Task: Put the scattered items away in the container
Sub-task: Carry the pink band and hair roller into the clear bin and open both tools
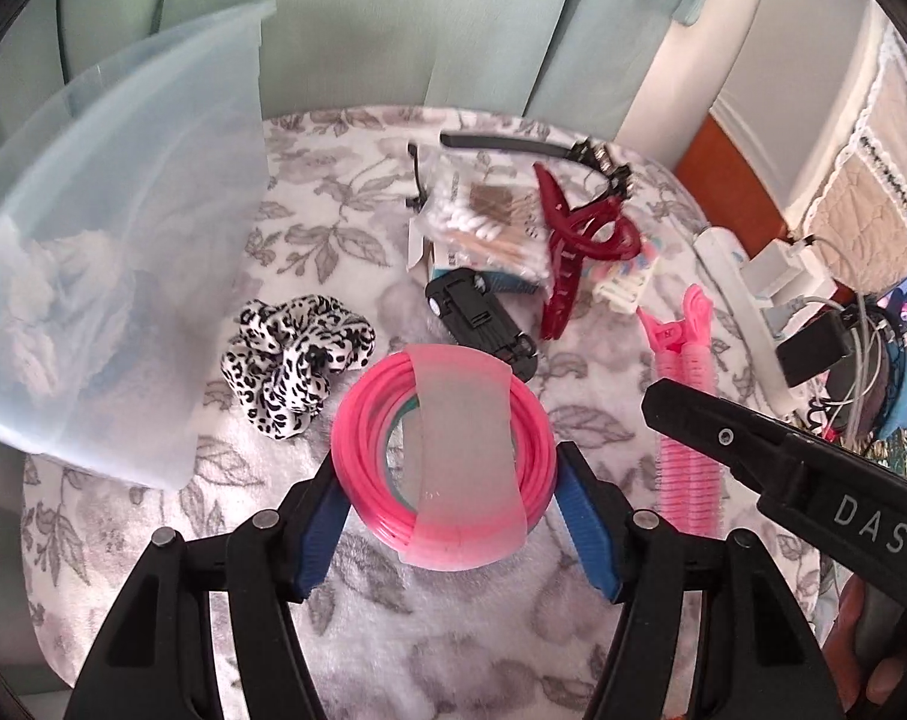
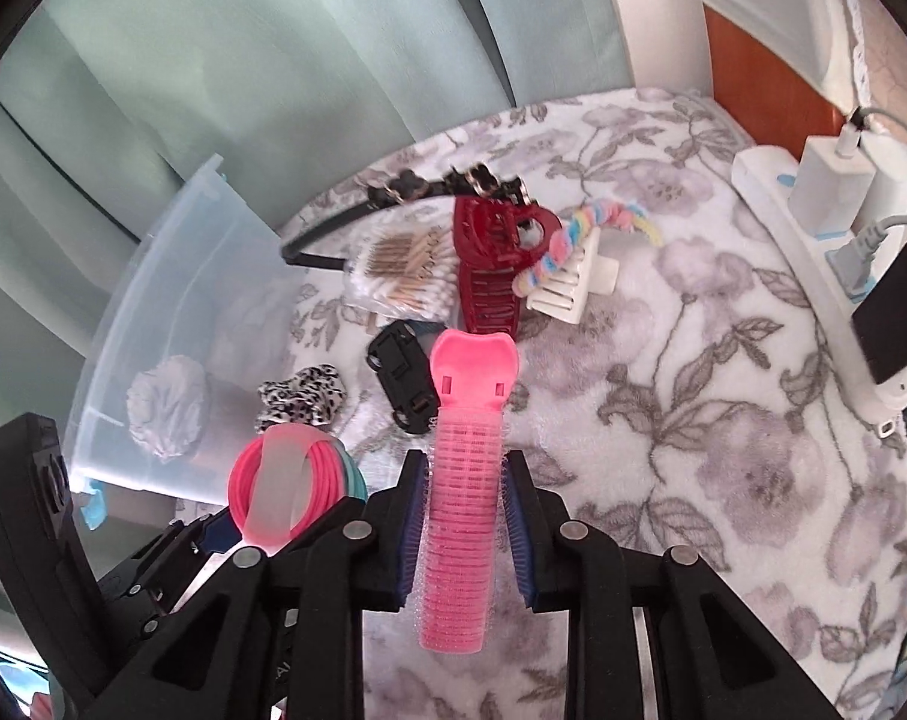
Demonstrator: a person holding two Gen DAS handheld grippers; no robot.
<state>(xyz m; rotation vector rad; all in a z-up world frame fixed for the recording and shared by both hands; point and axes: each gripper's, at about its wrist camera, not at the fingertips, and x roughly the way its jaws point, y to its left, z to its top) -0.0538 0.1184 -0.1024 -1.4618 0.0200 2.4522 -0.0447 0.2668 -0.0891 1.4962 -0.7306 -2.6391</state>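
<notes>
Left gripper: jaws closed on the pink hair-tie bundle, blue ribbed pads pressing its two sides, bundle lifted off the blanket.
Right gripper: jaws clamped on the pink roller clip, held lengthwise between the pads.
Container: translucent plastic bin at the left, a pale crumpled item inside; what it is cannot be told.
Risk, bundle: thin springy loops under a slick clear band may squirm out or fan apart if squeezed unevenly.
Risk, clip: bristly mesh barrel compresses, so it could pivot and slide downward.
Risk, crowding: both grippers sit close together and may knock at the bin rim.
Left behind: leopard scrunchie, soft fabric; dark red claw clip, hard glossy plastic.
</notes>
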